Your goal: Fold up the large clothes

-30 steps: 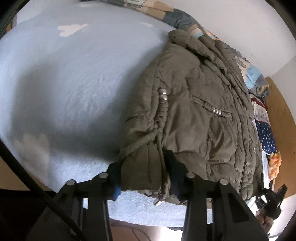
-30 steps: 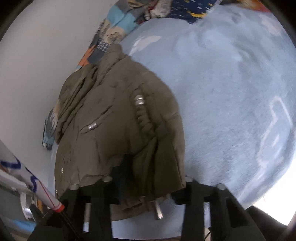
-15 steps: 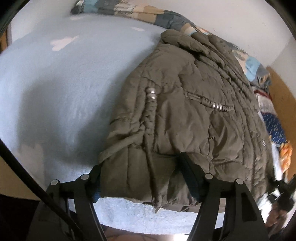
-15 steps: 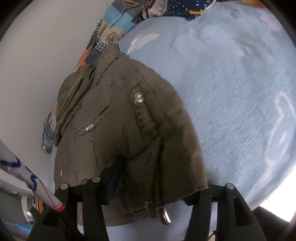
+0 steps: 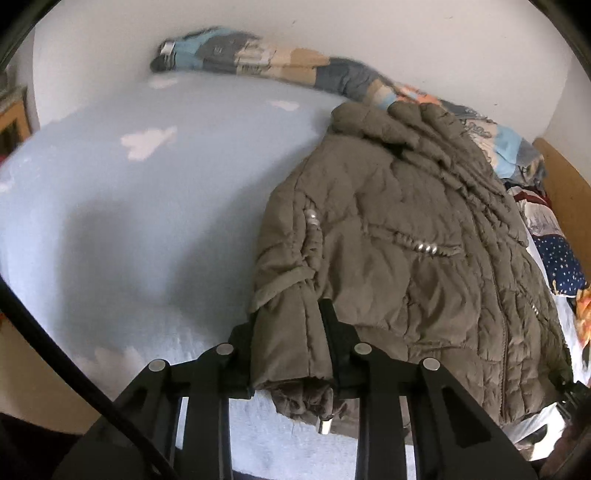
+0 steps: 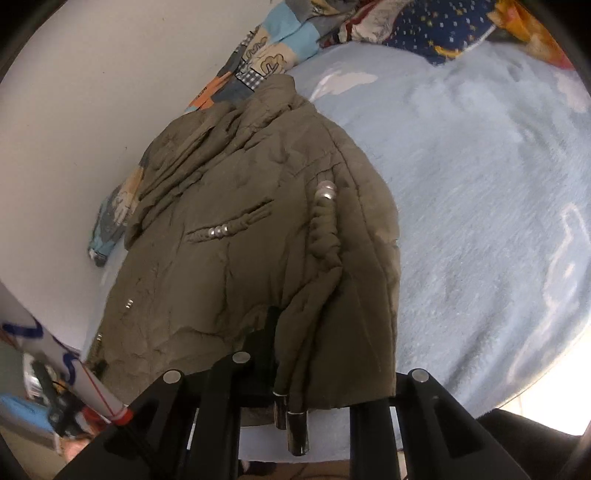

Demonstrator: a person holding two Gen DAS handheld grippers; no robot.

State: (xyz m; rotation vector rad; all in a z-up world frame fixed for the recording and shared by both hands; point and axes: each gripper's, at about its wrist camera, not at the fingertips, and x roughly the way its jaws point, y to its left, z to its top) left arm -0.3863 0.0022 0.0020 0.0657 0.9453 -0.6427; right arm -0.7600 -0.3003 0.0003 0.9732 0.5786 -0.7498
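An olive-brown quilted jacket [image 5: 388,240] lies front-up on a light blue bedspread [image 5: 129,221], collar toward the wall. My left gripper [image 5: 286,332] is at the jacket's near hem corner. Its jaws are closing, and a thick fold of hem fills the gap and touches both pads. In the right wrist view the same jacket [image 6: 240,258] spreads across the bedspread [image 6: 480,184]. My right gripper [image 6: 295,332] is shut on the other hem corner, with fabric draped over its right finger. Two metal drawstring ends [image 6: 297,428] hang below it.
A patchwork quilt [image 5: 258,62] runs along the white wall behind the jacket. Dark blue star-print bedding [image 6: 443,26] lies bunched at the bed's end, beside a wooden board [image 5: 565,184]. A white pole with a red tip [image 6: 55,350] slants past at lower left.
Both grippers spread wider around the hem half a second ago, then closed on it. The hem corners are now bunched between the fingers, and the left view has tipped up toward the wall.
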